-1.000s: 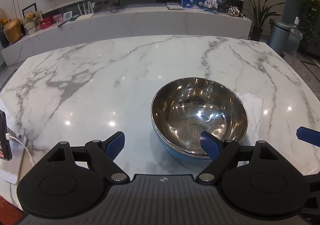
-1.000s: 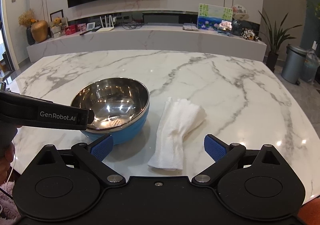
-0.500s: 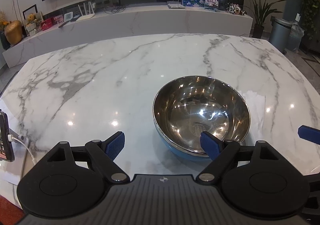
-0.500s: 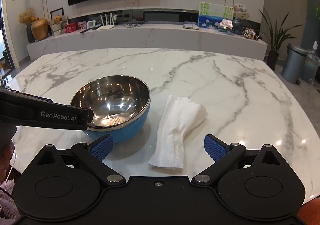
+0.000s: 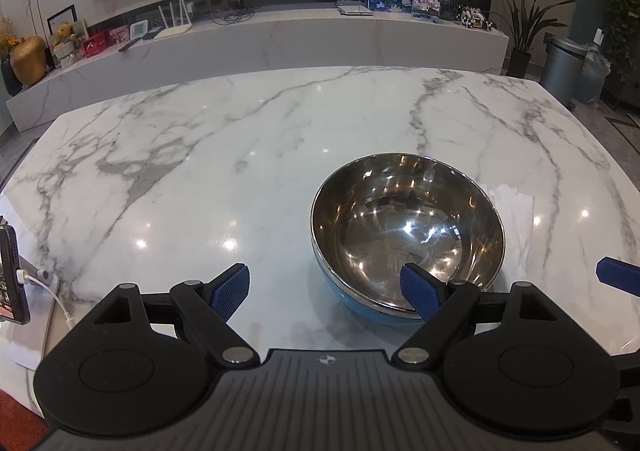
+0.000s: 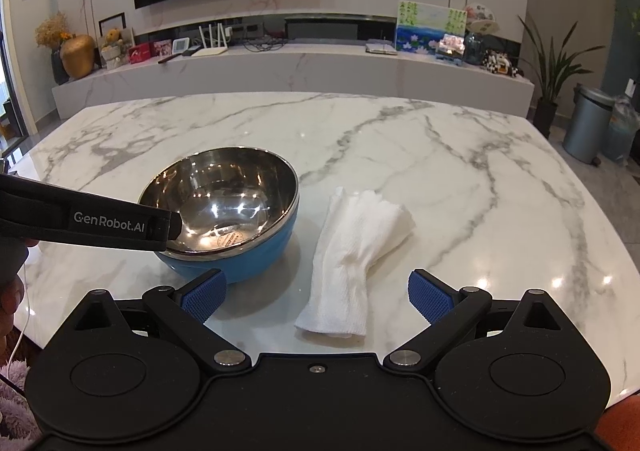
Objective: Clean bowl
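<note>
Phone [image 5: 12, 275] stands at the surface's [image 5: 240, 139] left edge. Left gripper [image 5: 326, 289], jaws spread and empty, now has its right fingertip over the near rim of the steel-lined blue bowl [image 5: 404, 235], which has slid slightly lower in view across the last second: a slow advance, likely toward bracing the rim. Bowl rests on the surface, left of the folded white cloth [image 6: 356, 247]. Right gripper [image 6: 318, 293], jaws spread, frames the cloth's near end; wiping has not begun.
</note>
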### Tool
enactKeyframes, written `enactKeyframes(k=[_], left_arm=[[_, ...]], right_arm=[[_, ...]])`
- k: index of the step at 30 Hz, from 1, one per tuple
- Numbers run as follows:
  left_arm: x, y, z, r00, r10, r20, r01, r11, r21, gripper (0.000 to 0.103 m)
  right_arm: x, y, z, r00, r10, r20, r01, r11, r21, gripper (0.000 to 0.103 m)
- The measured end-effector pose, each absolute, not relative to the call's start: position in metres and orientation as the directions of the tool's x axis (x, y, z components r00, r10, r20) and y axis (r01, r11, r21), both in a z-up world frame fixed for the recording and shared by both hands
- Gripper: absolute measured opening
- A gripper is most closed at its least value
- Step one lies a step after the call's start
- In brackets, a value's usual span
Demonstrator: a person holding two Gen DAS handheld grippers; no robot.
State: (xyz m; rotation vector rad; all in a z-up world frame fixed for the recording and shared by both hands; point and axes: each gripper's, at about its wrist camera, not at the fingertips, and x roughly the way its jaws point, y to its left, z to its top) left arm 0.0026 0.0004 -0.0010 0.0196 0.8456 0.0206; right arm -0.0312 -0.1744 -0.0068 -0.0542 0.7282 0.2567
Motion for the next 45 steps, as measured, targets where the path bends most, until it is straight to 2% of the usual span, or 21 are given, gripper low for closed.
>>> enactKeyframes(k=[29, 31, 39, 44, 45], left_arm=[[0.012, 0.009, -0.005, 0.64, 0.018, -0.768, -0.027, 1.0, 0.002, 0.082], [0.013, 0.01, -0.006, 0.638, 0.014, -0.77, -0.026, 1.0, -0.004, 0.082], [0.019, 0.011, -0.009, 0.621, 0.006, -0.784, -0.02, 1.0, -0.008, 0.082], [0.022, 0.012, -0.012, 0.611, 0.001, -0.792, -0.02, 1.0, -0.014, 0.082], [0.023, 0.012, -0.013, 0.609, 0.0, -0.793, -0.02, 1.0, -0.016, 0.082]], right_arm=[[-0.018, -0.2, -0.018, 0.681, 0.211, -0.701, -0.215, 0.973, 0.084, 0.097], [-0.01, -0.178, -0.021, 0.672, 0.203, -0.712, -0.205, 0.975, 0.085, 0.096], [0.004, -0.185, -0.033, 0.65, 0.184, -0.738, -0.193, 0.978, 0.074, 0.081], [0.008, -0.192, -0.036, 0.64, 0.199, -0.742, -0.205, 0.975, 0.085, 0.054], [0.009, -0.193, -0.037, 0.639, 0.202, -0.743, -0.207, 0.974, 0.087, 0.051]])
